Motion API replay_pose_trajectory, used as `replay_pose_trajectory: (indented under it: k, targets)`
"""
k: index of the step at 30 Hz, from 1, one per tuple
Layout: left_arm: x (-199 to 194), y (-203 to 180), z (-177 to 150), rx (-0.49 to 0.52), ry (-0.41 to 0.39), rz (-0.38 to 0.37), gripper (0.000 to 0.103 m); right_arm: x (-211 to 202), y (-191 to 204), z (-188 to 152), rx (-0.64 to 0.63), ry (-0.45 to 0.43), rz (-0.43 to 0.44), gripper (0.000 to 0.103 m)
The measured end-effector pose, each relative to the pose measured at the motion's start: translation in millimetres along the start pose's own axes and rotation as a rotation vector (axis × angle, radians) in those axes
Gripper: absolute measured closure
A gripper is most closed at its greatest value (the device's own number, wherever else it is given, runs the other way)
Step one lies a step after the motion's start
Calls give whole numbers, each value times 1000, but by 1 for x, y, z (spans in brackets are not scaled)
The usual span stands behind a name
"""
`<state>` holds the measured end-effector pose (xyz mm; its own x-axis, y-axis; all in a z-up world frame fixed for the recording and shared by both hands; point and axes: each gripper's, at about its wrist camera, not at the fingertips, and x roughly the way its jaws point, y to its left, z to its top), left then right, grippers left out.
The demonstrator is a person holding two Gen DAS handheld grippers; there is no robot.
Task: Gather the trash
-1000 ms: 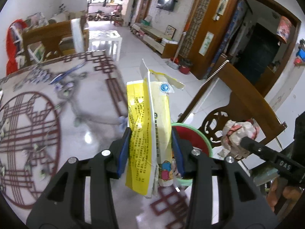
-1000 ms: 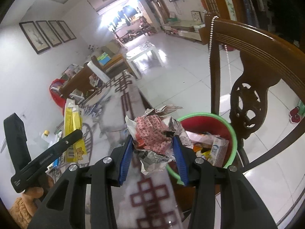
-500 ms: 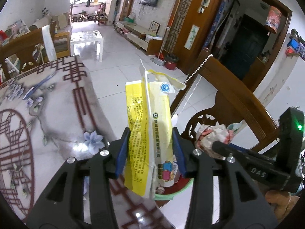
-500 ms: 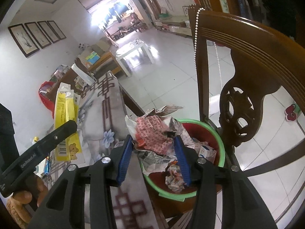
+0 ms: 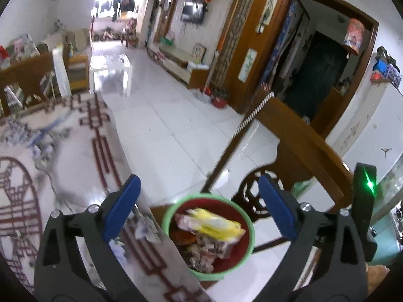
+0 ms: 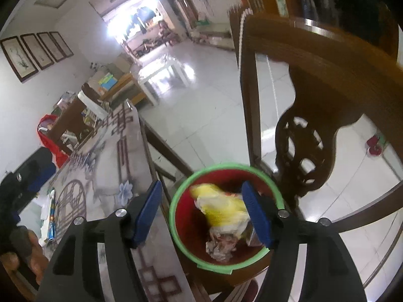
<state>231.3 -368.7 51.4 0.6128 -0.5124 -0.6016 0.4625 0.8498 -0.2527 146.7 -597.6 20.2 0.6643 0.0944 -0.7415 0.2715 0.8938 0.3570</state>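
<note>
Left wrist view: the left gripper [image 5: 199,206] has just sprung wide, nothing between its pads, above the green-rimmed red bin [image 5: 173,214] where the yellow packet [image 5: 219,225] lies.

Right wrist view: the right gripper [image 6: 204,212], just opened partway and empty, adds crumpled paper [image 6: 221,245] under that packet.

Left hand-held gripper [image 5: 199,207] just opened wide, empty, yellow wrapper [image 5: 219,224] in green-rimmed bin [image 5: 166,216]

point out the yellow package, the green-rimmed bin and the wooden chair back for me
yellow package [image 5: 219,226], left wrist view, on its crumpled yellow top
green-rimmed bin [image 5: 166,220], left wrist view, on the left side of its green rim
wooden chair back [image 6: 335,70], right wrist view, on the curved top rail
</note>
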Motion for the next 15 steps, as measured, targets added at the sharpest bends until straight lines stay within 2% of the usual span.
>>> replay_pose_trajectory:
  k: [1, 3, 6, 7, 10, 12, 15]
  targets:
    - [-5, 1, 3, 3, -13, 9, 9, -9, 7, 1, -20, -30, -13, 37]
    - [-21, 7, 13, 8, -52, 28, 6, -24, 20, 3, -58, -89, -32, 26]
    - [-52, 17, 26, 11, -146, 61, 5, -56, 51, -3, -132, -224, -55, 15]
    - [-65, 21, 30, 14, -188, 78, 5, -66, 60, -6, -148, -263, -60, 8]
    - [-97, 31, 37, 42, -294, 129, 5, -89, 86, -18, -173, -371, -61, 7]
    - [-121, 37, 39, 74, -348, 189, 5, -103, 104, -29, -163, -427, -62, 7]
    - [-145, 49, 39, 94, -354, 219, 5, -115, 123, -44, -122, -456, -21, 7]
